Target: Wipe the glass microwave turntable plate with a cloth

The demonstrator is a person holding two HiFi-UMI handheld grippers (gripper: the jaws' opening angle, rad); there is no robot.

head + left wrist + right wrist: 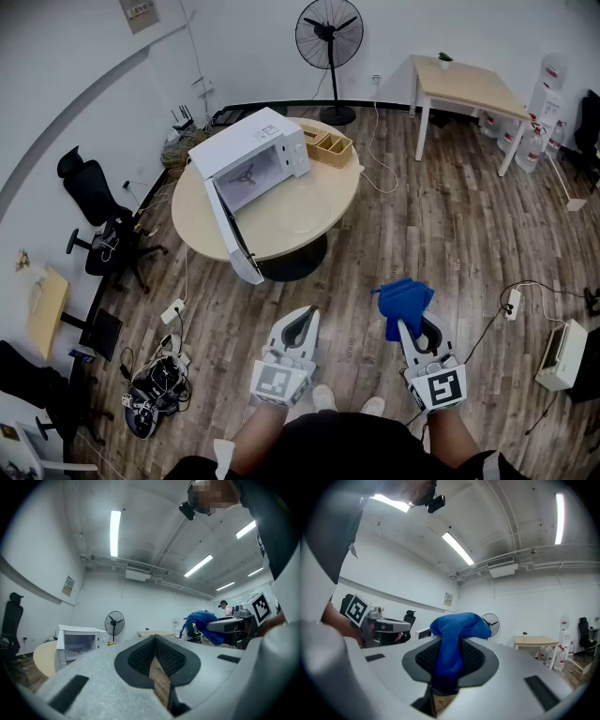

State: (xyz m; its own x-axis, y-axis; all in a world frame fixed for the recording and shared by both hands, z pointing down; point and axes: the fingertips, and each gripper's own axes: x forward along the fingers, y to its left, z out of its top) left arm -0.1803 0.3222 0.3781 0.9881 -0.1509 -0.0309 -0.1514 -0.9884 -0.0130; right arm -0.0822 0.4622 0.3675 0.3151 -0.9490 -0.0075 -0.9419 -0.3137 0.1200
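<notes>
The glass turntable plate (298,208) lies on the round table (336,197), to the right of the white microwave (251,155) whose door (230,230) hangs open. Both grippers hang over the wooden floor, well short of the table. My right gripper (412,319) is shut on a blue cloth (403,302), which bunches above the jaws in the right gripper view (457,630). My left gripper (298,323) is shut with nothing in it; its pads (140,656) meet at the tips. The left gripper view shows the microwave (77,644) far ahead and the cloth (204,620) off to the right.
A wooden tray (328,143) sits on the table behind the microwave. A standing fan (329,37) and a small desk (464,84) stand by the far wall. Black office chairs (94,220) are at the left. Cables and power strips (173,311) lie on the floor.
</notes>
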